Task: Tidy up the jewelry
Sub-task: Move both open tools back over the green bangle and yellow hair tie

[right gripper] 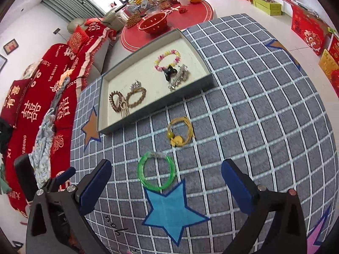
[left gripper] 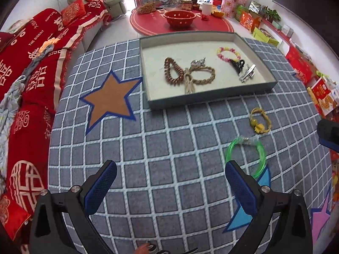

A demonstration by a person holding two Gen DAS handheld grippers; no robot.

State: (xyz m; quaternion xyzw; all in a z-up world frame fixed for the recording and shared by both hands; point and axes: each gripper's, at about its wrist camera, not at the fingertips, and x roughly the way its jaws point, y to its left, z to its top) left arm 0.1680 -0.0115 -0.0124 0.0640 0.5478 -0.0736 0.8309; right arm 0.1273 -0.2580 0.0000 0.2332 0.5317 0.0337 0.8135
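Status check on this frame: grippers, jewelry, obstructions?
Left gripper open, right gripper open, both empty. Green bangle and yellow bracelet outside tray. Nothing blocking.

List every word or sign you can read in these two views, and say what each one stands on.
"THE BIGDAY": red sofa cover.
"HAPPY": same cover, farther back.
"WEDDING": same cover, in the right wrist view.
Large Chinese double-happiness signs: same cover.
Print on the red boxes and snack packets by the wall: too blurred to read.

Open rug [right gripper: 243, 114] lies ahead of the right hand-held gripper [right gripper: 167, 180]; only the green bangle [right gripper: 156, 174], yellow bracelet [right gripper: 180, 133] and tray [right gripper: 156, 103] interrupt it.
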